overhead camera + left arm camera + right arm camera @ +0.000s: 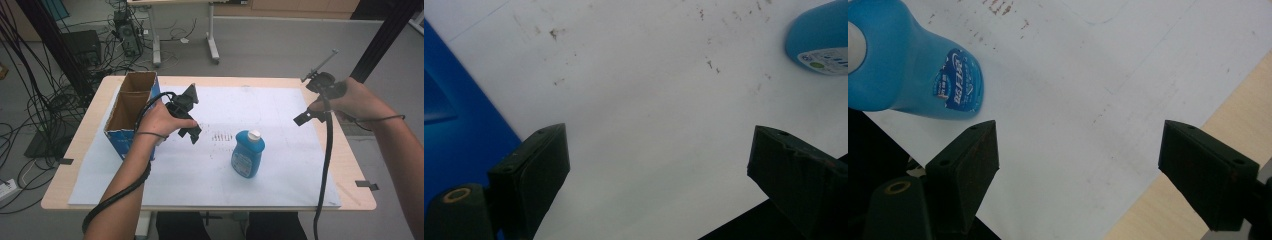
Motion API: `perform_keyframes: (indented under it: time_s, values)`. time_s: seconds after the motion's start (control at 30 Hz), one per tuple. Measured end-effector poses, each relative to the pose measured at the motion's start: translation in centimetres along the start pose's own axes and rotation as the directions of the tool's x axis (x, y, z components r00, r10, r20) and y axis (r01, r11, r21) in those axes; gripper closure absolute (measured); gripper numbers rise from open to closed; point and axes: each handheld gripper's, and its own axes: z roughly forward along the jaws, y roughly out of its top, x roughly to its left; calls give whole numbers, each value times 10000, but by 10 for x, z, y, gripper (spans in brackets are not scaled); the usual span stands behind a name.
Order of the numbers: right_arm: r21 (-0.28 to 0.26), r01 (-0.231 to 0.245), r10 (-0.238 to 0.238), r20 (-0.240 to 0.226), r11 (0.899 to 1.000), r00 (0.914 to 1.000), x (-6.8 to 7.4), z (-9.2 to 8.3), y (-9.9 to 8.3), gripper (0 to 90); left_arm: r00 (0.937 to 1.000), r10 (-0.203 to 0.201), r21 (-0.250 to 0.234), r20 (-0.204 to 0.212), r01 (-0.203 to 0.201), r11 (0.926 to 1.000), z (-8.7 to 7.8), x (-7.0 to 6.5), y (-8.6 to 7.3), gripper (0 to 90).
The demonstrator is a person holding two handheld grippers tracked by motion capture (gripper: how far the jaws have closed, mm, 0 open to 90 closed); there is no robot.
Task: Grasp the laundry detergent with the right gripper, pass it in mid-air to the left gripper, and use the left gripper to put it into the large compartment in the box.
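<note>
We start at the near edge of the table [60, 200], where our two forearms come in from the bottom of the high view and nothing is held yet. Just past the centre of the white paper sheet [200, 175] stands the blue bottle [248, 153], upright with its white cap on top, so its long axis runs straight up from the paper. Our left gripper [191, 131] hovers a little left of centre in the frame, jaws spread wide and empty; in the left gripper view the bottle [821, 37] sits in the upper right corner, well off the line between the jaws. Our right gripper [306, 118] hangs at the right of the frame over the sheet's edge, its jaws also apart with nothing between them; in the right gripper view the bottle [908, 75] fills the upper left. We judge the left gripper the nearer of the two, and either would have to close in sideways on the bottle's body. Farther back, at the upper left, the open cardboard box [131, 112] stands just beside our left hand.
</note>
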Motion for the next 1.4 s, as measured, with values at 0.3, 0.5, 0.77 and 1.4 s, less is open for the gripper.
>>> perform_keyframes:
  time_s: [0.3, 0.5, 0.77, 1.4]
  values:
    - [-46, 20, -20, 39, 10000, 10000, -3, 8, -13, 156, 9998, 100, -112, 169, -98, 9999, 1, -5, 0, 101]
    - [-157, -97, 99, 105, 9998, 9999, -5, 15, -24, 156, 9995, 267, -174, 174, -264, 9995, -1, -9, 0, 101]
    - [-602, -73, 78, 74, 9982, 9999, -2, 18, -32, 157, 9995, 249, -202, 173, -246, 9995, -1, -9, 1, 101]
    - [-1214, -35, 14, -174, 9926, 9998, 0, 40, -54, 147, 9993, 227, -351, 305, -216, 9991, 2, -8, -1, 101]
